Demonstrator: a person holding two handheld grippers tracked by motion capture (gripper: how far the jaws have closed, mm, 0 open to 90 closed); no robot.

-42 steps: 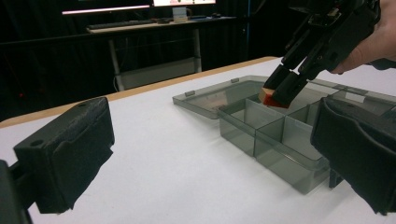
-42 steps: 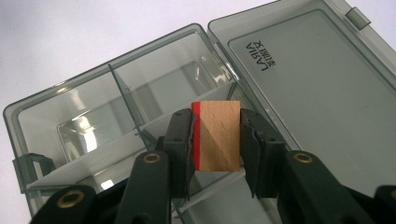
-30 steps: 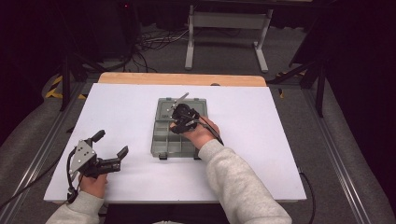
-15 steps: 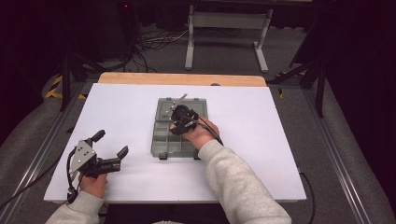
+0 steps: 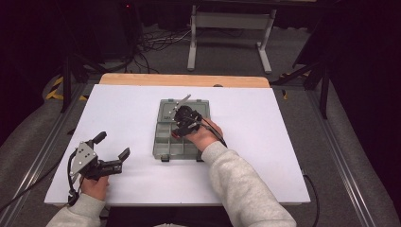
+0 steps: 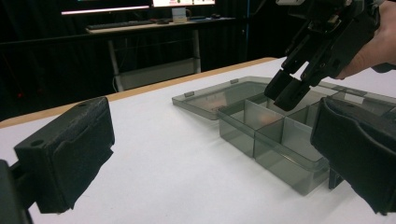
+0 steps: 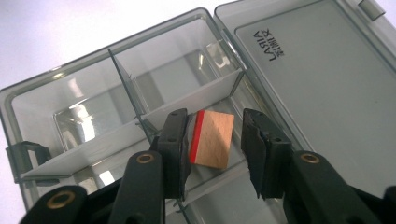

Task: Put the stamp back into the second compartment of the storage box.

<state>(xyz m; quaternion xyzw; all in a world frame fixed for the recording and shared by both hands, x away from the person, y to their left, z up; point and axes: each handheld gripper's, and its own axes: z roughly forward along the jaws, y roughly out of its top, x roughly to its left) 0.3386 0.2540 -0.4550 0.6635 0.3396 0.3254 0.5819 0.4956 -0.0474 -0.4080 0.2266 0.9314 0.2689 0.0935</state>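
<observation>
A grey see-through compartment box lies mid-table with its lid folded flat at the far side. My right gripper points down into a compartment close to the lid hinge. In the right gripper view a small wooden block with a red edge sits between the jaws of the right gripper; the left jaw touches the red edge, while a gap separates the right jaw from the block. My left gripper rests open at the near left of the table, holding nothing.
The box dividers stand upright around the block. From the left gripper view the box and the right gripper sit to the right, beyond bare white table. A wooden strip edges the far side.
</observation>
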